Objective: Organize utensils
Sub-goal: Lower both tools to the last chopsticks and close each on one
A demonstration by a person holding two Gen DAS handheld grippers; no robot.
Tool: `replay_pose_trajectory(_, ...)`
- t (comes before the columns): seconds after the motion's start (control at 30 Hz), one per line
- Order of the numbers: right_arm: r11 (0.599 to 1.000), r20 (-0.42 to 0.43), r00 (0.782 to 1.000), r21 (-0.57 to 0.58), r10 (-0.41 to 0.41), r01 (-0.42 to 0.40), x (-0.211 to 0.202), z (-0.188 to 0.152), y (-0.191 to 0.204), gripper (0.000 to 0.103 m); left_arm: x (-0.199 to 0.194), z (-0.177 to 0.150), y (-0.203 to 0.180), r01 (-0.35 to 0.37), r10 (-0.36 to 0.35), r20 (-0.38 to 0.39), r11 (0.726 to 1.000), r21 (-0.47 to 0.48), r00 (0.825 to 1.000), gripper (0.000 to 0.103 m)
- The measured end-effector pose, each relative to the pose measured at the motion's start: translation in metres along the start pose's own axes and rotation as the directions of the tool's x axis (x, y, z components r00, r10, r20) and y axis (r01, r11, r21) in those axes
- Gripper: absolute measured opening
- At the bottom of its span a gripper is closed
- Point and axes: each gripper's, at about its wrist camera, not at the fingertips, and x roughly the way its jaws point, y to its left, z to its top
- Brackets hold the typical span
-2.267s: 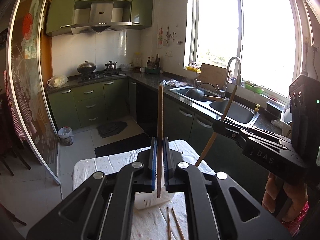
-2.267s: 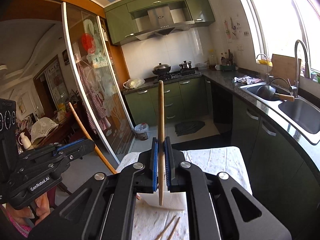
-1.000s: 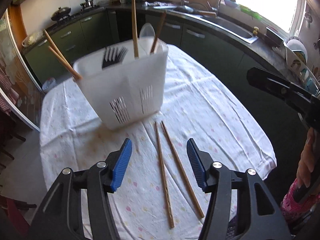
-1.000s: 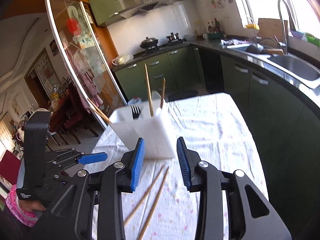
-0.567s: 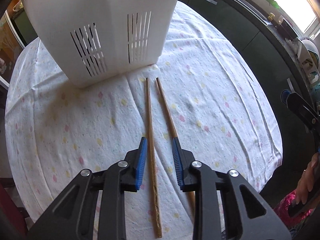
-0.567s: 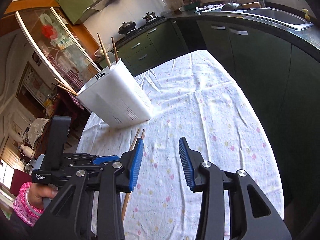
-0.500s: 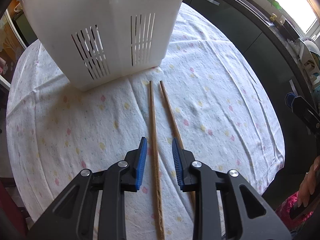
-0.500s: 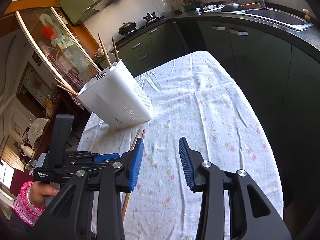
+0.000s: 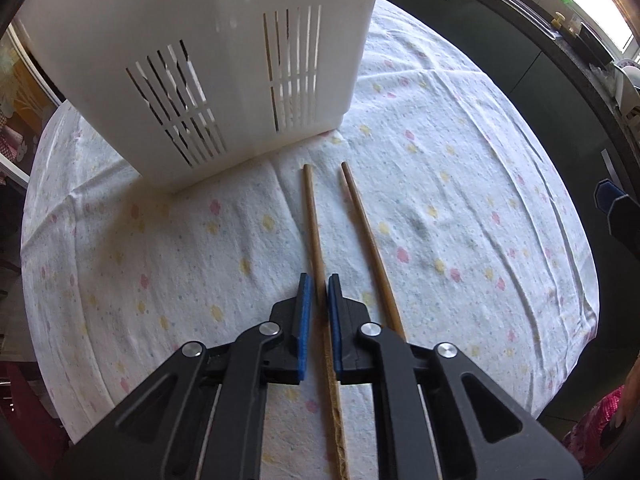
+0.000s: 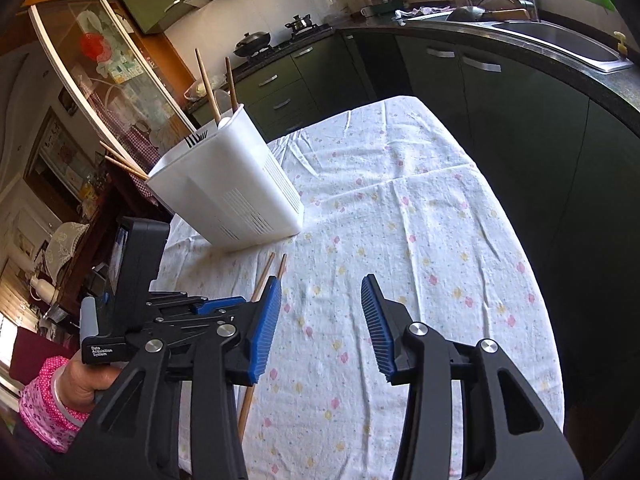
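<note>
Clamping one chopstick point(image 9: 316, 236) at lower centre to lift it into the white holder point(image 9: 200, 60) upper left, the left gripper point(image 9: 318, 312) leaves its twin point(image 9: 368, 240) for the empty, opening right gripper point(image 10: 320, 320).

Beneath me the bench point(image 10: 420, 208) carries a white cloth with small flower prints, creased, in strong daylight. Dark green cabinets point(image 10: 472, 76) run under a dark counter point(image 10: 560, 60) holding a steel sink point(image 10: 568, 42). A stove with pots point(image 10: 272, 40) stands before white wall tiles. A glass sliding door point(image 10: 108, 76) stands left.
</note>
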Motion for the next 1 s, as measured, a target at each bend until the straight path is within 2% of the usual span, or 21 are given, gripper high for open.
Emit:
replay_pose_trajectory(0.17,0.991,-0.136,0.989,-0.128,-0.057,0.039,0.056,-0.009,0.034,0.044,-0.006,-0.015,0.028,0.008,-0.008,-0.015,0.999,-0.042,1.0,0.006)
replay_pose_trajectory(0.33,0.971,-0.22,0.969,-0.23,-0.116,0.064,0.102,-0.015,0.066,0.041,-0.012,-0.029,0.063,-0.006,0.005,-0.017,0.994,-0.106,1.0,0.006)
replay_pose_trajectory(0.57,0.944,-0.237,0.944,-0.289,-0.231,0.158,0.128,-0.016,0.086,0.041,-0.018,-0.041,0.088,-0.001,0.0,-0.006,0.991,-0.137,1.0,0.006)
replay_pose_trajectory(0.63,0.928,-0.223,0.936,-0.319,-0.271,0.192,0.132,-0.017,0.09,0.037,-0.02,-0.042,0.089,-0.005,0.004,-0.001,0.991,-0.13,1.0,0.006)
replay_pose_trajectory(0.7,0.93,-0.229,0.939,-0.323,-0.258,0.177,0.134,-0.017,0.093,0.029,-0.022,-0.045,0.088,-0.003,0.003,0.005,0.993,-0.122,1.0,0.006)
replay_pose_trajectory(0.77,0.936,-0.235,0.939,-0.306,-0.252,0.175,0.136,-0.013,0.089,0.012,-0.026,-0.049,0.087,0.006,-0.005,0.009,0.993,-0.121,1.0,0.006)
replay_pose_trajectory(0.9,0.975,-0.263,0.953,-0.198,-0.149,0.098,0.126,-0.003,0.067,0.007,-0.029,-0.047,0.08,0.024,-0.021,0.025,0.992,-0.122,0.999,0.006)
replay_pose_trajectory(1.0,0.988,-0.211,0.974,-0.147,-0.083,0.053,0.101,0.005,0.058,0.006,-0.044,-0.045,0.079,0.03,-0.023,0.06,0.992,-0.12,0.998,0.006)
